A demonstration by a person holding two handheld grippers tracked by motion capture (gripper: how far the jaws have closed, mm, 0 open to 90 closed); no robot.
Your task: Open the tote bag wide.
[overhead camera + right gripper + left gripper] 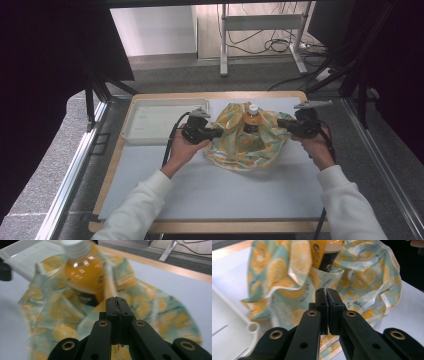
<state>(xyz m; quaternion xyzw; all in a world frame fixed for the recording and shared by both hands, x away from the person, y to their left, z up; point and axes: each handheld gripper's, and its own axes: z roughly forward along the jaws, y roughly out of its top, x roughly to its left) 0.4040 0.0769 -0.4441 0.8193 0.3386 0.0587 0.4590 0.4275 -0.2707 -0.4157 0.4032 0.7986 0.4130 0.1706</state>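
A bottle of orange drink (252,120) with a white cap stands upright in the middle of a cloth printed with orange slices (245,150). The cloth's sides are drawn up around the bottle. My left gripper (219,132) is at the cloth's left side, shut on its edge. My right gripper (281,122) is shut on the cloth's right edge. In the left gripper view the jaws (326,291) meet against the cloth (362,277), with the bottle (325,255) beyond. In the right gripper view a fold of cloth (55,310) runs into the closed jaws (116,299) below the bottle (83,272).
A shallow white tray (150,125) lies at the table's back left, just left of my left gripper; its rim (252,327) is close to the cloth. The pale table top (225,185) stretches bare toward the person. Dark frames and cables stand beyond the far edge.
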